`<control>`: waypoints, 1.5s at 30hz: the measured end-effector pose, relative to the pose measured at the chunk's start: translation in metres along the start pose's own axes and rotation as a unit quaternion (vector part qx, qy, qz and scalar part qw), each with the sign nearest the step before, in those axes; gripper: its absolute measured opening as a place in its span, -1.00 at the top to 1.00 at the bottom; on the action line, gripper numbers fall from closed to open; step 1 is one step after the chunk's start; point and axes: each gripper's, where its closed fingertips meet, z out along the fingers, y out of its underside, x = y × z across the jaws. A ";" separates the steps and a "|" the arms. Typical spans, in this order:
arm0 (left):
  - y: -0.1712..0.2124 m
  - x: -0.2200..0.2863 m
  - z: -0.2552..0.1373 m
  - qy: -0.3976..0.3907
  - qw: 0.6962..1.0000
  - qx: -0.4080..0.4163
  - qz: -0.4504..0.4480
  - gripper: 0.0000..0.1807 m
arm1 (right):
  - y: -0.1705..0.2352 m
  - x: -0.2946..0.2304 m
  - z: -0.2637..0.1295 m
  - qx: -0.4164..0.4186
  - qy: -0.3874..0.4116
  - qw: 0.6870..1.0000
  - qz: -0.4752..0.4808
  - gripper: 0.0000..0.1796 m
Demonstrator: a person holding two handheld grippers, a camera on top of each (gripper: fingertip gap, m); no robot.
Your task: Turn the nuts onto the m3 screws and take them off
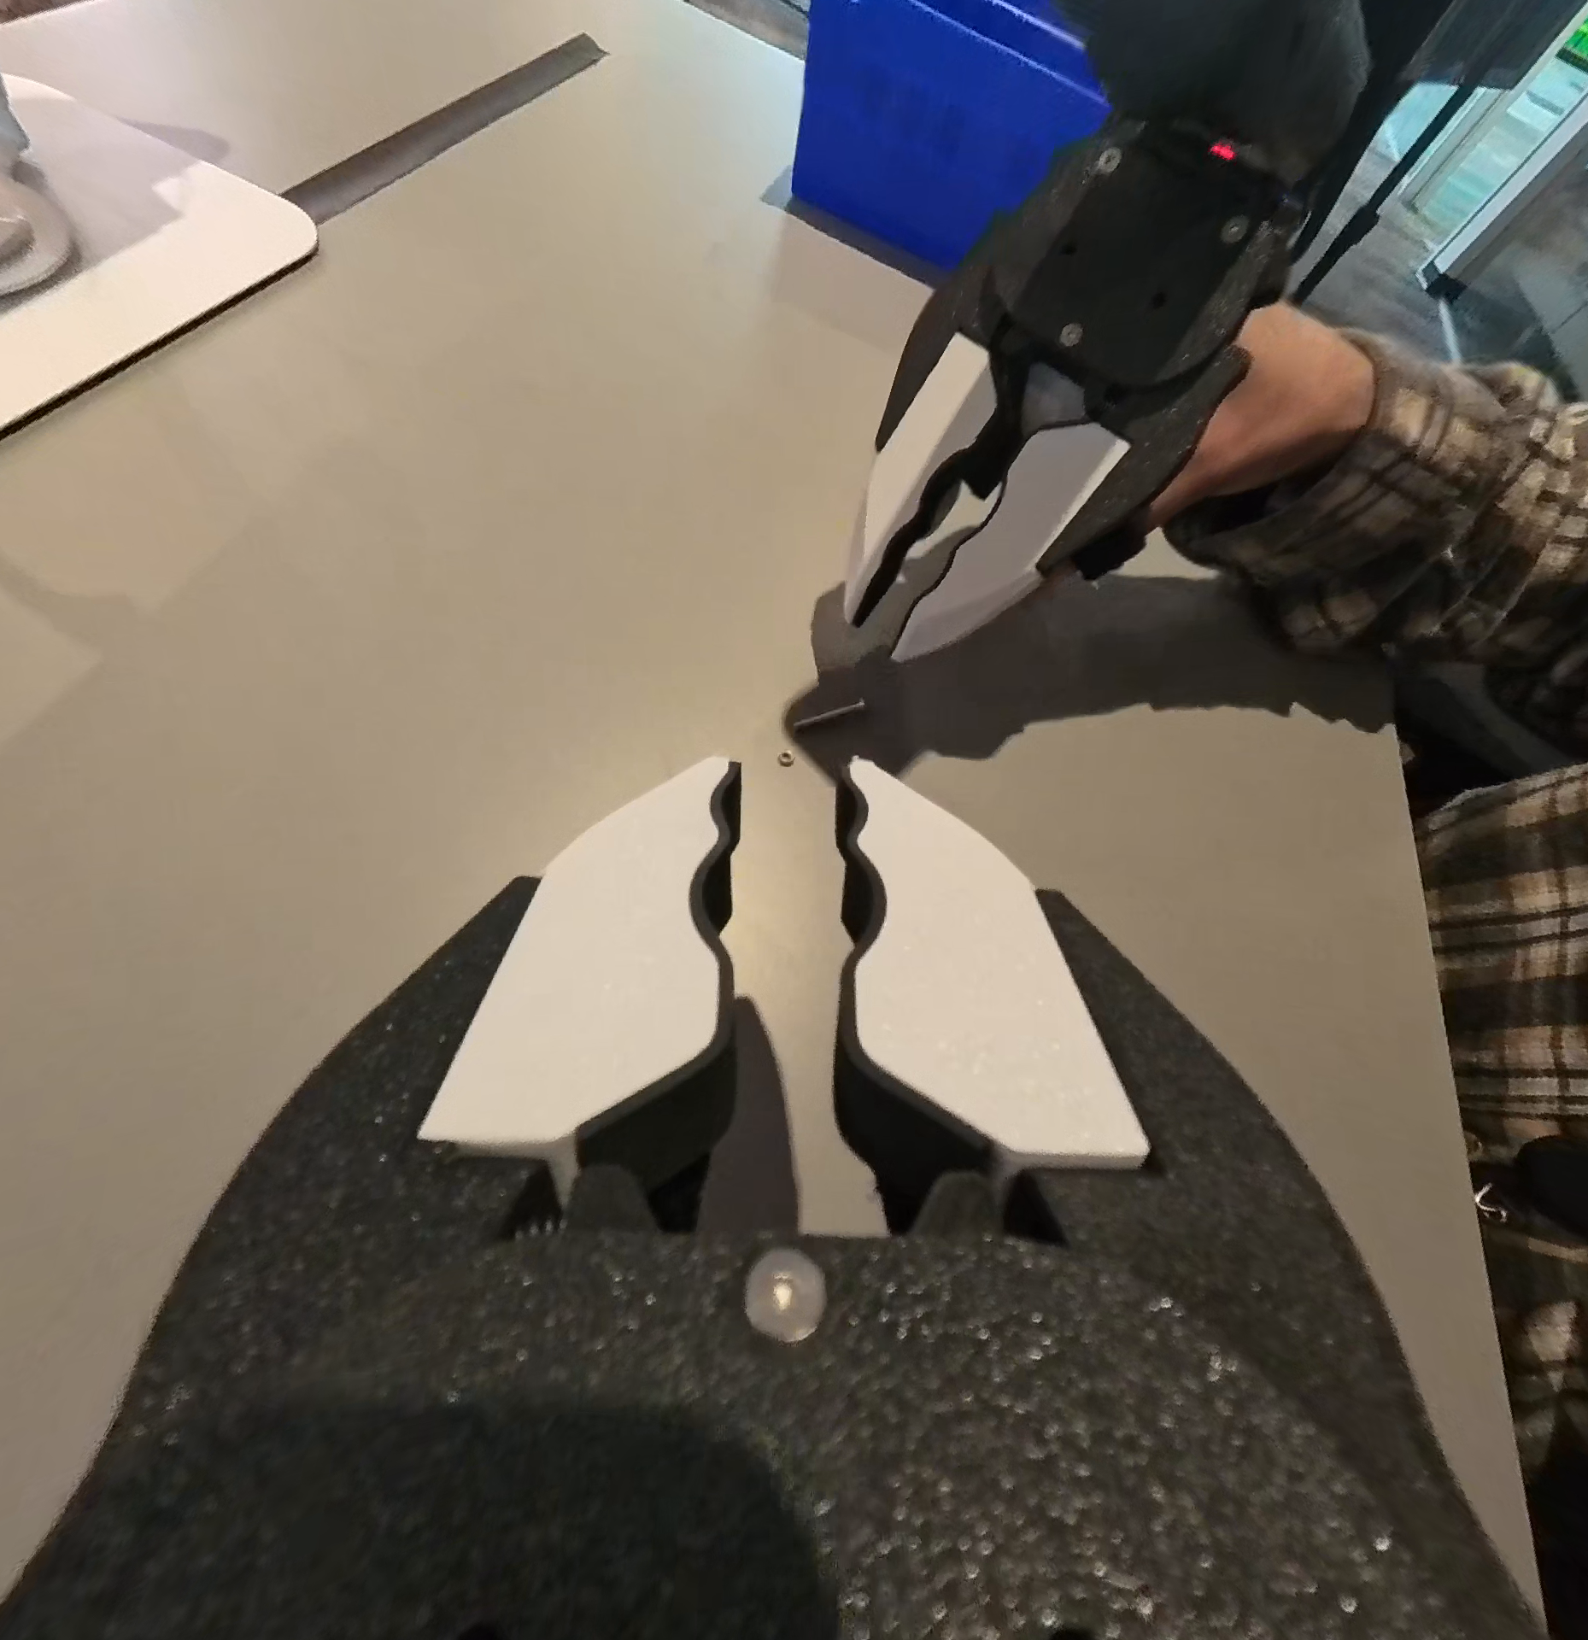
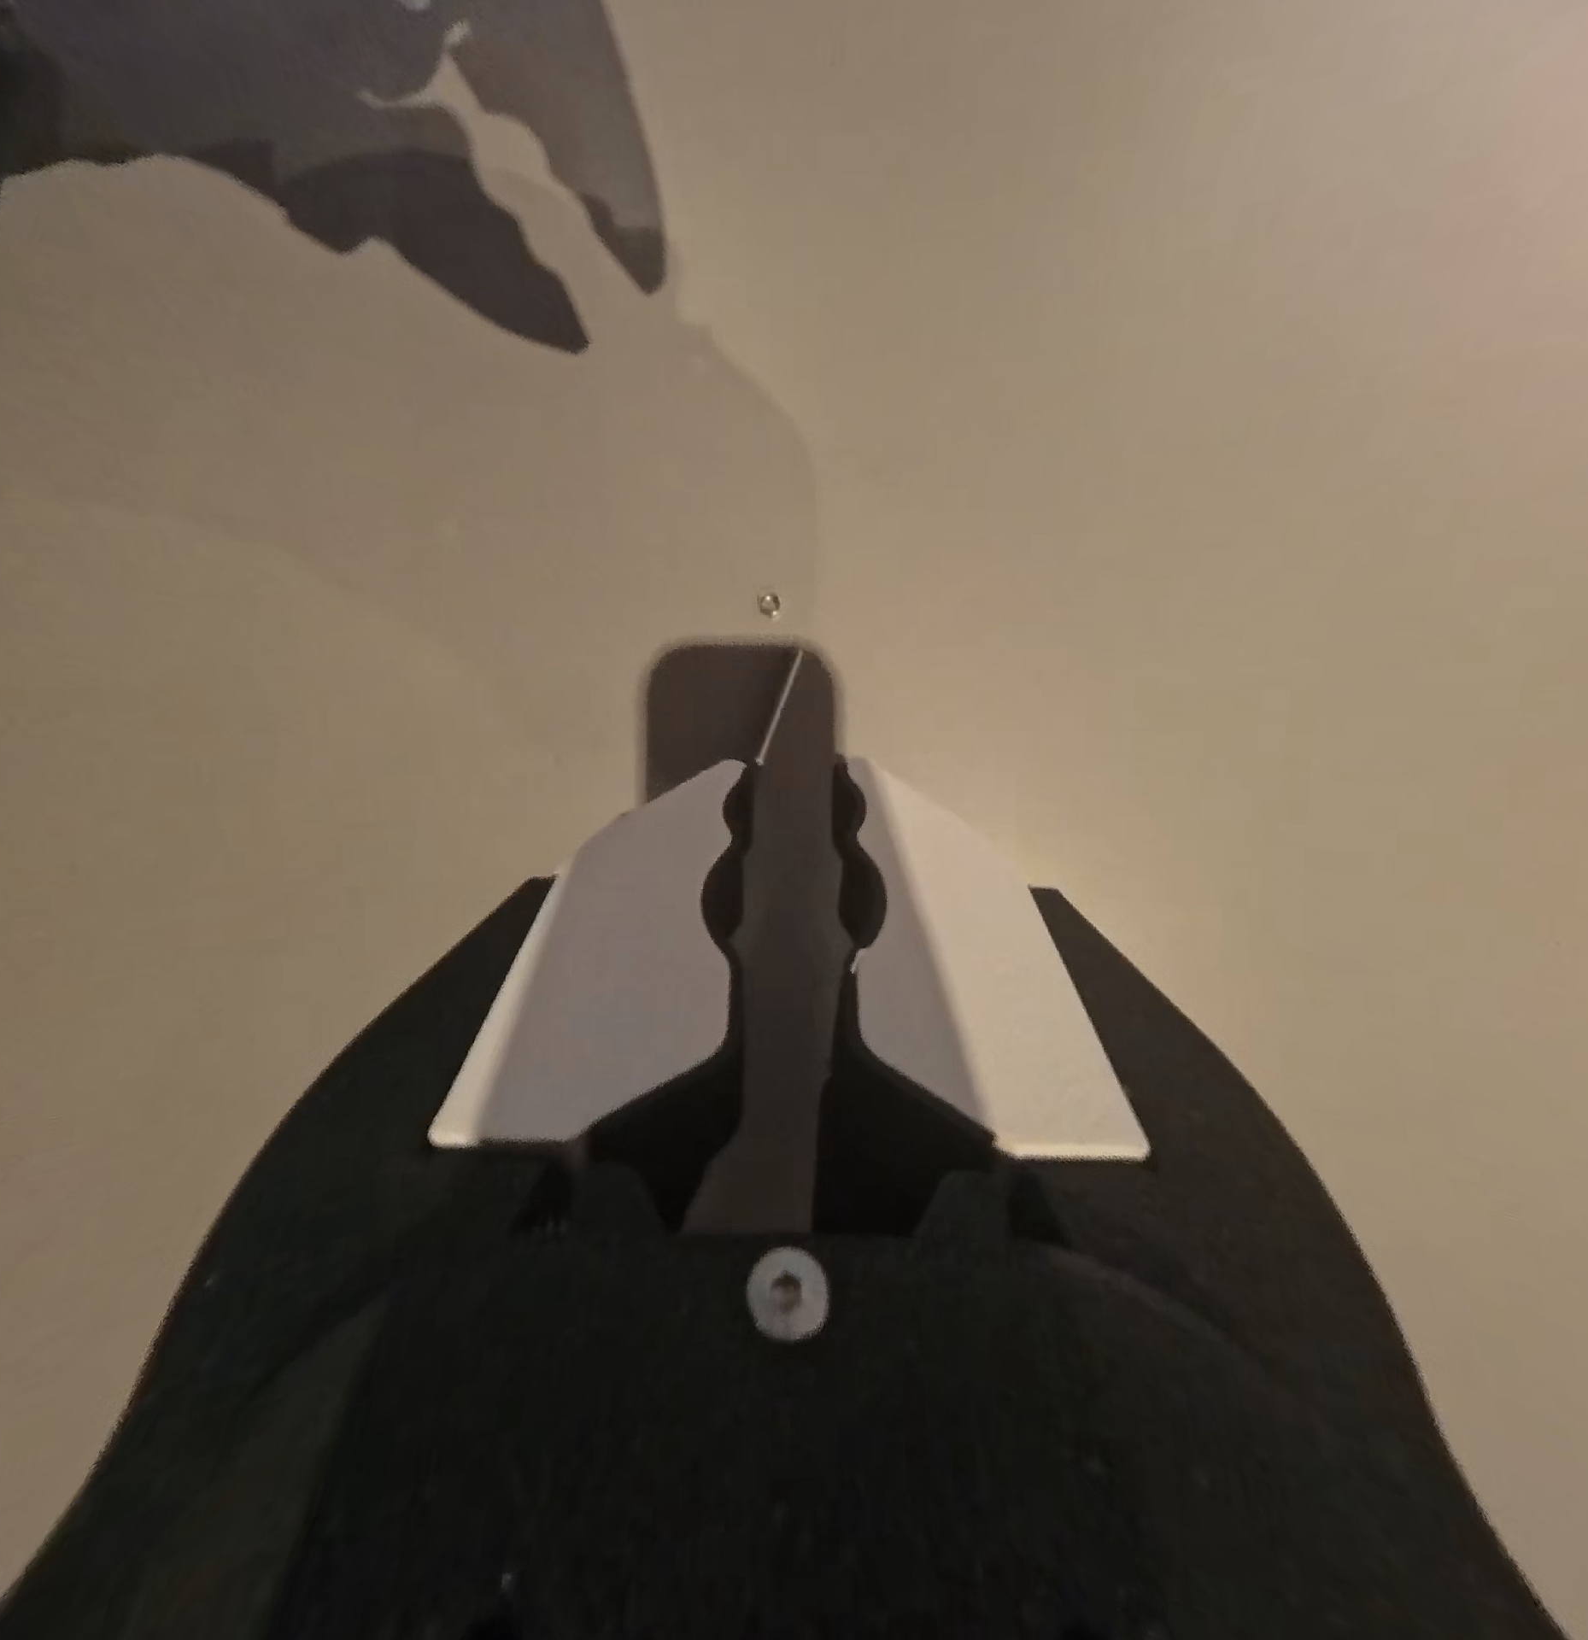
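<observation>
A small brass-coloured nut [image 1: 783, 757] lies flat on the beige table [image 1: 417, 621], just past my left gripper's tips. A short black screw [image 1: 830, 714] lies on its side right behind the nut, in shadow. My left gripper [image 1: 790, 770] is open and empty, low over the table, with the nut just in front of its gap. My right gripper [image 1: 874, 643] points steeply down over the screw with its jaws a little apart, holding nothing. In the right wrist view the right gripper [image 2: 790, 768] is open above its own dark shadow. The nut [image 2: 768, 603] lies just beyond it, and the screw is not clear there.
A blue bin [image 1: 932, 133] stands at the back right. A white board [image 1: 151, 266] lies at the far left. A dark slot [image 1: 444, 124] runs across the tabletop. The table's right edge [image 1: 1429, 887] is near, with a person's plaid sleeve [image 1: 1438, 497] beside it. The left gripper's tips are roughly 12 cm from the right gripper's.
</observation>
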 end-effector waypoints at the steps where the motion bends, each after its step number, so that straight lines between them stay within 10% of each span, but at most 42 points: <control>1: 0.000 -0.001 -0.001 -0.001 1.000 0.002 -0.002 0.78 | -0.002 -0.001 -0.001 -0.004 -0.001 1.000 0.001 0.82; 31: 0.003 -0.004 -0.007 -0.003 0.999 0.022 -0.024 0.77 | -0.008 0.006 0.037 -0.090 0.024 0.995 -0.044 0.99; 45: 0.000 0.005 0.007 0.032 0.997 0.047 -0.055 0.76 | -0.058 0.013 -0.006 0.189 -0.164 0.956 0.151 0.99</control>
